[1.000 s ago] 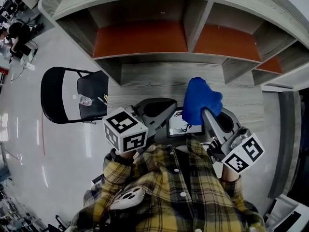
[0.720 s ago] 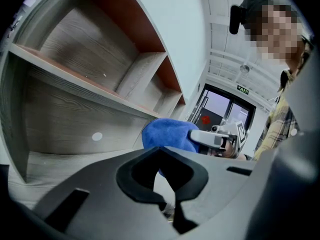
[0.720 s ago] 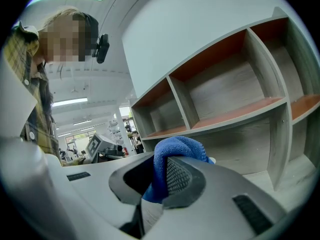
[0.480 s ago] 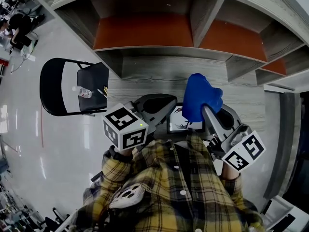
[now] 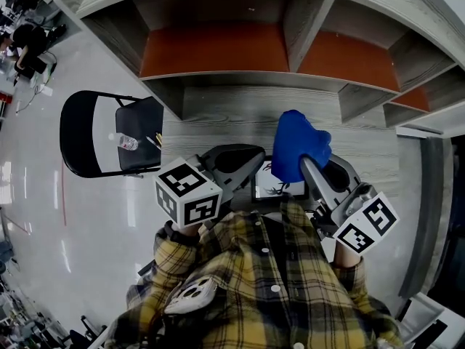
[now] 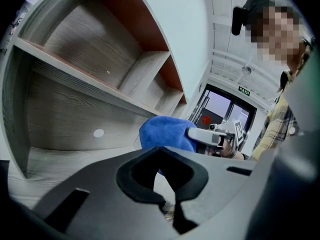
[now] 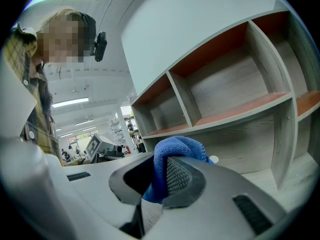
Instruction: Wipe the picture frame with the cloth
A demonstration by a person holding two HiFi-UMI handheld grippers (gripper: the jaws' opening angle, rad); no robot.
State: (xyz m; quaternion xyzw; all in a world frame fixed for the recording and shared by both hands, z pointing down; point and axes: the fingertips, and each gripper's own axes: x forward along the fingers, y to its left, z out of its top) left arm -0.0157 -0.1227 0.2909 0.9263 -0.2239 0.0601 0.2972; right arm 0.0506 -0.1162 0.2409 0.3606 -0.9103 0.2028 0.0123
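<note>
A picture frame (image 5: pixel 278 188) with a white picture and a black drawing hangs in front of my chest, mostly hidden by the grippers. My left gripper (image 5: pixel 254 168) is shut on its left edge. In the left gripper view the jaws (image 6: pixel 170 211) meet on a thin edge, and the white picture (image 6: pixel 161 186) shows behind them. The blue cloth (image 5: pixel 298 147) is bunched up in my right gripper (image 5: pixel 303 164), which is shut on it and sits over the frame's upper right. In the right gripper view the cloth (image 7: pixel 172 154) bulges out between the jaws (image 7: pixel 160 184). The left gripper view shows the cloth (image 6: pixel 165 134) too.
A grey wooden shelf unit (image 5: pixel 283 86) with orange-backed compartments stands ahead, above a grey wood top (image 5: pixel 218 122). A black folding chair (image 5: pixel 109 133) with a small bottle (image 5: pixel 125 142) on its seat stands to the left on the shiny floor.
The right gripper and its blue cloth have edged slightly to the left over the frame. The left gripper has stayed put.
</note>
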